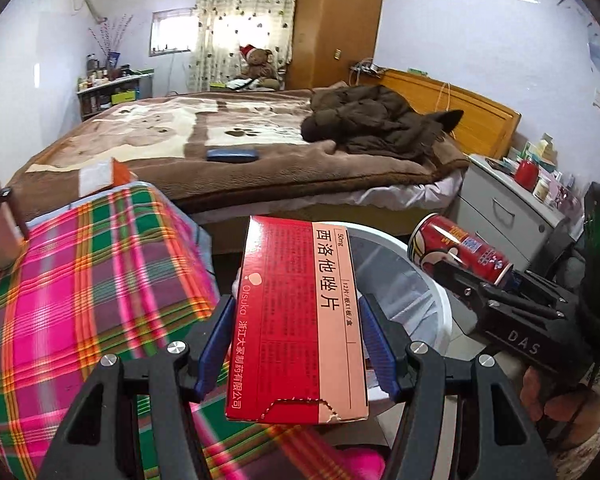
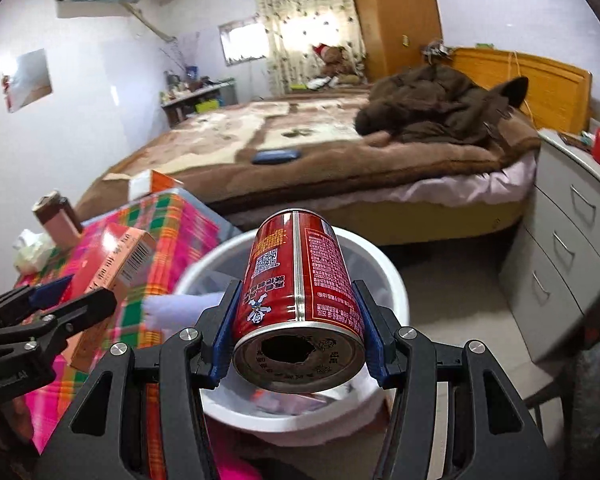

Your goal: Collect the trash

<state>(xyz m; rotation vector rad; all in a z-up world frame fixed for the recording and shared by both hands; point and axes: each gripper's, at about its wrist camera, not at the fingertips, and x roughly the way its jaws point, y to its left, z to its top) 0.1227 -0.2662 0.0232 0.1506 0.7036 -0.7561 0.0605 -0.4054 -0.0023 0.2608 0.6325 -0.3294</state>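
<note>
My left gripper [image 1: 296,320] is shut on a red and pink medicine box [image 1: 300,320], held above the edge of the plaid-covered table [image 1: 80,280] beside the white trash bin [image 1: 432,292]. My right gripper [image 2: 298,312] is shut on a red drink can [image 2: 296,296] with an open top, held over the white trash bin [image 2: 392,280], which is lined and holds some trash. The left gripper [image 2: 66,300] with its box [image 2: 112,260] shows at the left of the right wrist view. The right gripper with the can [image 1: 456,248] shows at the right of the left wrist view.
A brown and pink box [image 2: 58,216], crumpled tissue [image 2: 30,250] and an orange-white box [image 2: 152,182] lie on the plaid table. Behind stands a bed [image 1: 220,140] with a brown coat and a blue case. A grey drawer cabinet [image 2: 568,248] stands to the right.
</note>
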